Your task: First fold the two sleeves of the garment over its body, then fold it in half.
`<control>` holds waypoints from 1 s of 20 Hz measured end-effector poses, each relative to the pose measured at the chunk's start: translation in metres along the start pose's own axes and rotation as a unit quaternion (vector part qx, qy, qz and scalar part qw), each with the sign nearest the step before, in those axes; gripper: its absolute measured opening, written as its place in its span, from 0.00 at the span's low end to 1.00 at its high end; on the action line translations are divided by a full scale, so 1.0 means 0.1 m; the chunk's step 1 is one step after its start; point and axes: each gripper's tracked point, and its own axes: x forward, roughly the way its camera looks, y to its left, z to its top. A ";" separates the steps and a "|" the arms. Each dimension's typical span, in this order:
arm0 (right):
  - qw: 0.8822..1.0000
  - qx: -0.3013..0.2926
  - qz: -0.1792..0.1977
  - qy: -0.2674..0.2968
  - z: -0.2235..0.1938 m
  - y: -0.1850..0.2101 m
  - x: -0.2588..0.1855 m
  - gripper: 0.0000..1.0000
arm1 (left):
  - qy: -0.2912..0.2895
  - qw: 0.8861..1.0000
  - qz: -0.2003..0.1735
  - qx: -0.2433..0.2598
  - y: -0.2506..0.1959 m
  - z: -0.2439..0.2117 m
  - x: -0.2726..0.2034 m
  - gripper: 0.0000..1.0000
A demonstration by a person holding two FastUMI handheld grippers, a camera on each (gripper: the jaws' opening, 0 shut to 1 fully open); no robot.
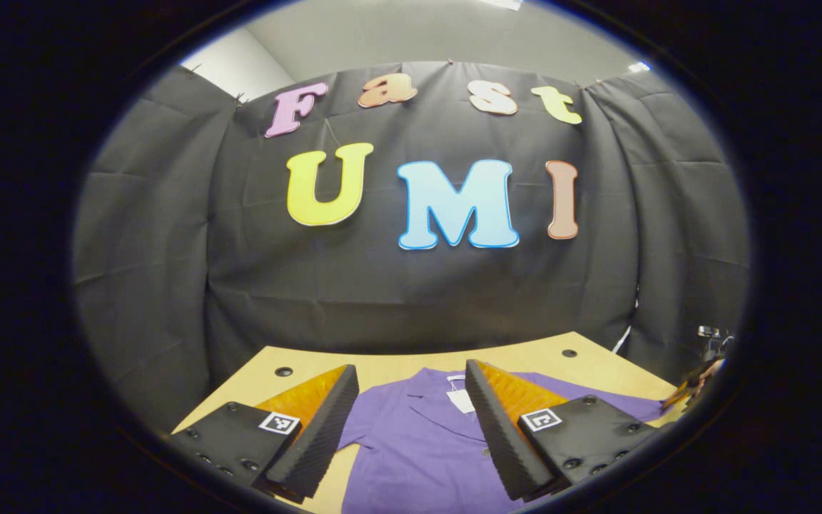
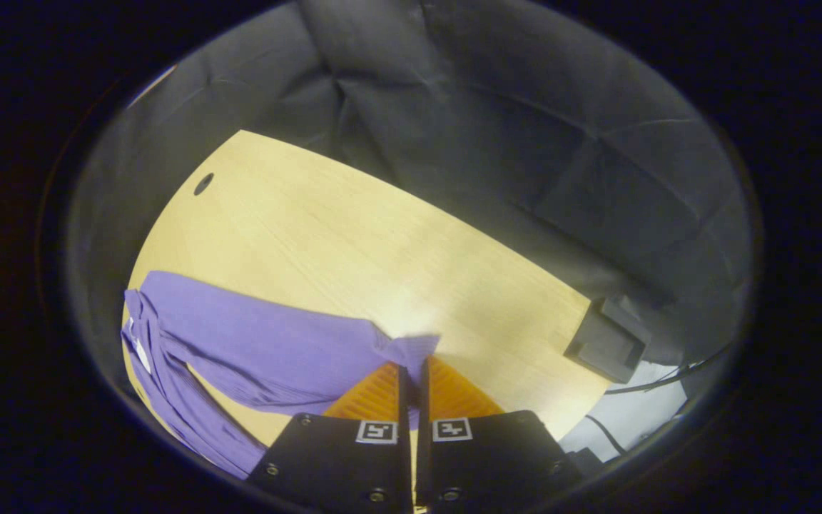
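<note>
A purple short-sleeved shirt [image 1: 418, 442] lies flat on the wooden table [image 1: 382, 360], collar and white tag [image 1: 459, 398] toward the far wall. My left gripper [image 1: 411, 371] hovers open just above its collar area with nothing between the fingers. In the right gripper view the shirt's sleeve [image 2: 275, 350] stretches from the body [image 2: 147, 343] to my right gripper [image 2: 412, 364], which is shut on the sleeve's end; the cuff sticks out past the fingertips. The sleeve looks raised off the table [image 2: 354, 235].
Black cloth walls close in the table's far and side edges. A black box [image 2: 607, 341] sits at the table's edge, with cables [image 2: 668, 382] and a white surface beyond. Round holes [image 1: 283, 371] [image 2: 203, 183] mark the tabletop. Something small and blurred [image 1: 700, 378] shows at the table's right edge.
</note>
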 end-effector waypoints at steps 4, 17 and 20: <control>0.999 -0.028 0.010 -0.043 0.11 0.05 -0.06 0.03 | -0.005 1.000 0.000 0.003 -0.01 0.05 -0.03 0.96; 0.990 -0.031 0.108 -0.090 0.37 0.71 -0.63 0.02 | -0.009 1.000 -0.002 -0.002 -0.02 0.06 0.00 0.96; 0.985 -0.035 0.135 -0.098 0.41 0.94 -0.76 0.02 | -0.010 1.000 -0.002 0.000 -0.01 0.07 0.01 0.96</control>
